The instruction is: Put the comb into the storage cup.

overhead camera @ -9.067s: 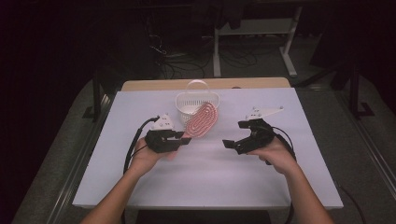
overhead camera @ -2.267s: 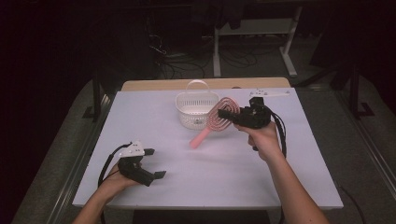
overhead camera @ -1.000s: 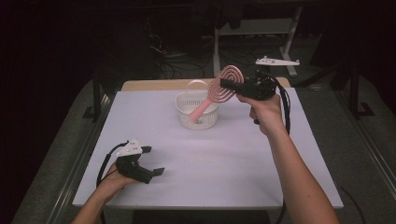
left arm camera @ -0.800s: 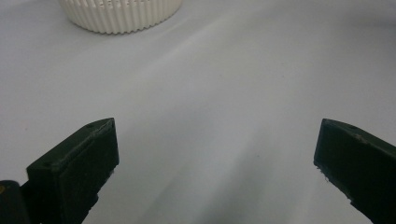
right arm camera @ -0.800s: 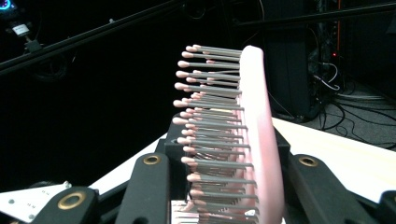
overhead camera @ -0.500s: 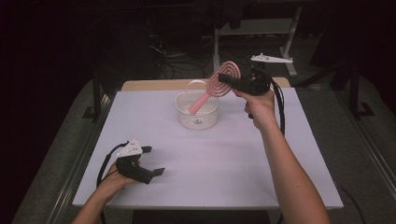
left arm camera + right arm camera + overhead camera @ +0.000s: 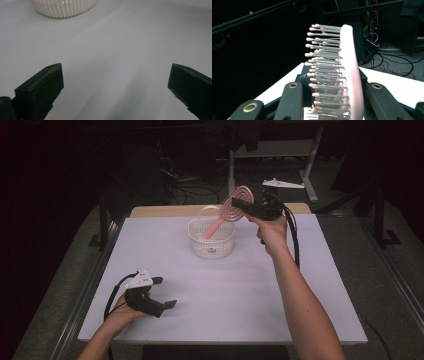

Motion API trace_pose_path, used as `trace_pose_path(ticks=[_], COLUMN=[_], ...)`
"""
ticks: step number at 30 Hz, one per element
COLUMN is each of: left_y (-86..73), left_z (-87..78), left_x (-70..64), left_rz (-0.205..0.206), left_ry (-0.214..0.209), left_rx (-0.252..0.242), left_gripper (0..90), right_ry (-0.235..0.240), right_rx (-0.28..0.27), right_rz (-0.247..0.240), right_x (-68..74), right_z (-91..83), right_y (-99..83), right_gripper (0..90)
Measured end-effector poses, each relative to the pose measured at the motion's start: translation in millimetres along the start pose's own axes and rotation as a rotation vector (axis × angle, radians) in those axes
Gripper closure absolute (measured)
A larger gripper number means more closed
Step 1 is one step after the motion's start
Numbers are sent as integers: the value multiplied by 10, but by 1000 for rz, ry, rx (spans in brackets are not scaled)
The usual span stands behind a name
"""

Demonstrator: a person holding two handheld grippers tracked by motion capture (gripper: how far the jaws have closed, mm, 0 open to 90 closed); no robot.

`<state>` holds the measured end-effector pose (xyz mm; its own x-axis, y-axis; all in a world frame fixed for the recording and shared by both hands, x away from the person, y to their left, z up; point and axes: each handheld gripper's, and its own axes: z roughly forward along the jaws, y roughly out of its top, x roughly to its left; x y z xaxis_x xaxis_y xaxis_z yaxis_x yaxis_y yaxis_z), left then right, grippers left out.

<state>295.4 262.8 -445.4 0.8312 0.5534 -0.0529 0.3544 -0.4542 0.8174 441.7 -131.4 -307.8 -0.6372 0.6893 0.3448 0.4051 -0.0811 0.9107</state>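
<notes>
1. A white table (image 7: 300,310) is seen from the high view, with a white slotted basket (image 7: 211,240) standing toward its far edge, at about 12 o'clock from the table's middle.
2. The right gripper (image 7: 239,203) is held raised above the far part of the table, at about 1 o'clock from the basket, by the person's right hand (image 7: 272,232).
3. A pink hairbrush (image 7: 231,207) is clamped by its round head between the jaws of the right gripper; the jaws are clenched on it.
4. The brush is tilted: its head is up at the gripper, and its handle slants down toward 7 o'clock, with the handle's end over or inside the basket's rim; whether it touches the basket cannot be told.
5. In the right gripper view, the hairbrush (image 7: 342,72) is seen edge-on between the two jaws, its grey bristles with pink tips pointing toward 9 o'clock.
6. The left gripper (image 7: 164,292) is rested low at the near left corner of the table, at about 7 o'clock from the basket and well apart from it, held by the left hand (image 7: 122,312).
7. In the left gripper view, its jaws are spread wide with nothing between them, bare table below, and the ribbed wall of the basket (image 7: 63,7) at 11 o'clock.
</notes>
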Motion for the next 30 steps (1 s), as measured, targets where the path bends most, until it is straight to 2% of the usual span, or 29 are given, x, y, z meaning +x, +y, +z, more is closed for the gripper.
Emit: trace_pose_path(ticks=[16,30], left_y=[-6,-9], left_z=[-4,13], left_x=[10,6], left_rz=[1,-3], left_ry=[0,-8], left_rx=[0,2], left_gripper=[1,2], right_ry=[-13,-34], right_rx=[59,115], right_rz=[27,33], right_x=[-38,-85], right_z=[372,567], right_y=[-185,-323], right_gripper=[630,629])
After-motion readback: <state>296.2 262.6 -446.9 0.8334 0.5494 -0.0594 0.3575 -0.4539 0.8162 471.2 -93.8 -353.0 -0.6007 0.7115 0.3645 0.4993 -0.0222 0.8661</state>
